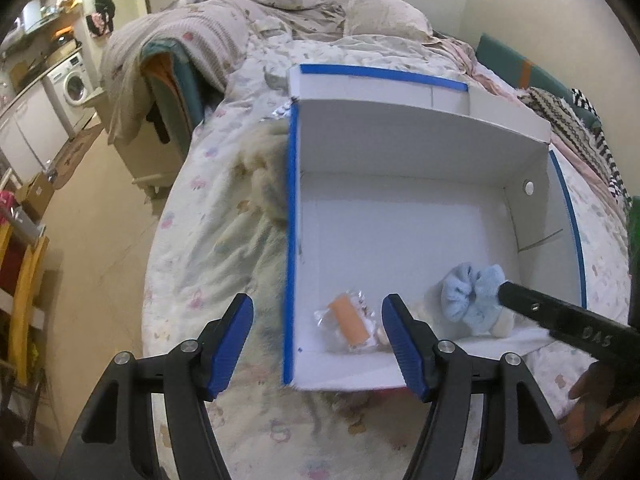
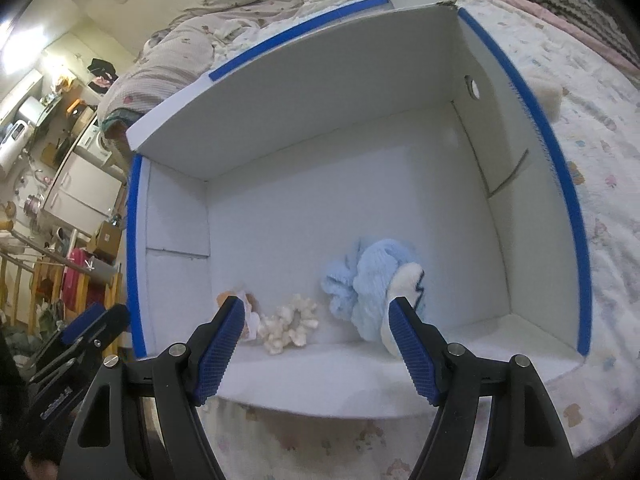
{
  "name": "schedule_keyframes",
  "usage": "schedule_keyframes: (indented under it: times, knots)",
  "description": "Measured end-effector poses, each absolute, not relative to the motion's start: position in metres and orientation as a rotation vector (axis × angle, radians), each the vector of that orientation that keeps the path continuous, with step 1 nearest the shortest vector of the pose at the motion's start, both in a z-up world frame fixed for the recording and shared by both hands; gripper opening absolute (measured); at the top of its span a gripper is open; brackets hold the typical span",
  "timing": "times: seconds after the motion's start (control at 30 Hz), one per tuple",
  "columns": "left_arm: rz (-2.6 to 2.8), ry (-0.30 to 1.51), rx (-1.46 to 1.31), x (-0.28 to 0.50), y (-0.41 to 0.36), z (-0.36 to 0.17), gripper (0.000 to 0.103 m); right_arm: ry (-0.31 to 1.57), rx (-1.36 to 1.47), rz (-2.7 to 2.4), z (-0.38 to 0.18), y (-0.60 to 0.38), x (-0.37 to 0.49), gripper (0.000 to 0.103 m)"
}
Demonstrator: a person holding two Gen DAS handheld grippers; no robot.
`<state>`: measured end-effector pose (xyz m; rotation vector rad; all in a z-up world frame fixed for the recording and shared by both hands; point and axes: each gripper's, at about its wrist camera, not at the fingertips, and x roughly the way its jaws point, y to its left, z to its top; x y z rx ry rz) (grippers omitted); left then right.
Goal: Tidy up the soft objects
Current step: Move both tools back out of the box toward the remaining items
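Observation:
A white cardboard box with blue tape on its rims (image 1: 400, 236) (image 2: 320, 220) lies open on the bed. Inside it are a light blue fluffy scrunchie (image 1: 472, 292) (image 2: 364, 280), a cream scrunchie (image 2: 288, 322), and an orange item in clear wrap (image 1: 352, 322) (image 2: 250, 312). A white soft piece with dark trim (image 2: 404, 284) lies against the blue scrunchie. My left gripper (image 1: 318, 344) is open and empty over the box's near left corner. My right gripper (image 2: 318, 344) is open and empty at the box's near wall; its finger (image 1: 560, 316) reaches in beside the blue scrunchie.
The box sits on a floral bedspread (image 1: 224, 248). A fluffy beige item (image 1: 264, 168) lies left of the box, and a pale soft item (image 2: 548, 92) lies outside its right wall. Rumpled blankets and pillows (image 1: 280, 12) fill the far bed. The floor (image 1: 92, 220) drops off left.

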<state>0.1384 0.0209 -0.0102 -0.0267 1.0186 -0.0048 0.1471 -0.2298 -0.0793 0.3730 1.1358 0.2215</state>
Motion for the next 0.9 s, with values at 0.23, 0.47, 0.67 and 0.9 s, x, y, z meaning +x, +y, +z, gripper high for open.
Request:
schedule_keyframes:
  times: [0.23, 0.47, 0.67, 0.9]
  knots:
    - [0.009, 1.023, -0.024, 0.113, 0.035, -0.016, 0.064, 1.109, 0.427, 0.212, -0.074, -0.241, 0.123, 0.079]
    - [0.042, 1.057, -0.071, 0.099, 0.049, -0.026, 0.064, 1.075, 0.392, 0.2, -0.068, -0.244, 0.1, 0.079]
    - [0.048, 1.098, -0.094, 0.093, 0.049, -0.035, 0.064, 1.059, 0.374, 0.2, -0.067, -0.251, 0.077, 0.079]
    - [0.04, 1.085, -0.083, 0.092, 0.046, -0.033, 0.064, 1.132, 0.374, 0.154, -0.086, -0.259, 0.066, 0.079]
